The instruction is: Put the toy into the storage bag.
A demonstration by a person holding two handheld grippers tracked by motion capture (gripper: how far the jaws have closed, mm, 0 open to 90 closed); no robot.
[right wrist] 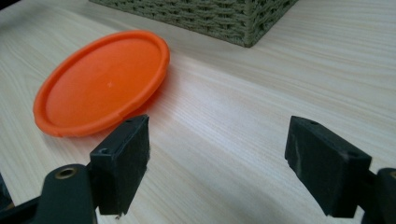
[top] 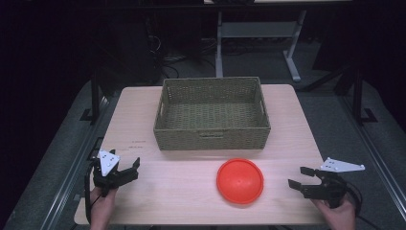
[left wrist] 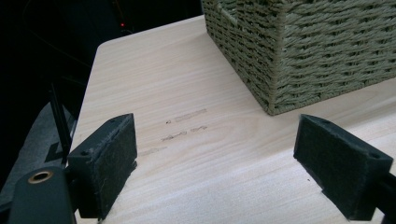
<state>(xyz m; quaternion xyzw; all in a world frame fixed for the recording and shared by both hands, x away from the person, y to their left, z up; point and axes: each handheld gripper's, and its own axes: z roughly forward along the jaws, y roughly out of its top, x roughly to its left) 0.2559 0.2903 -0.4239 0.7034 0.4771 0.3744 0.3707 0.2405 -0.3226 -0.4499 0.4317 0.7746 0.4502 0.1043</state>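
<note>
Orange plate [top: 240,180] — round, smooth plastic (raised rim) — beside woven basket [top: 212,140].

The high view looked forward and down from above the person's side, taking in the whole desk [top: 143,115] from a distance. The left gripper view sat low and close over the desk, facing a corner of the woven basket [left wrist: 299,51], which the high view also showed. The right gripper view, equally low and near, faced the orange disc [right wrist: 102,81] and another basket corner, both shared with the high view.
</note>
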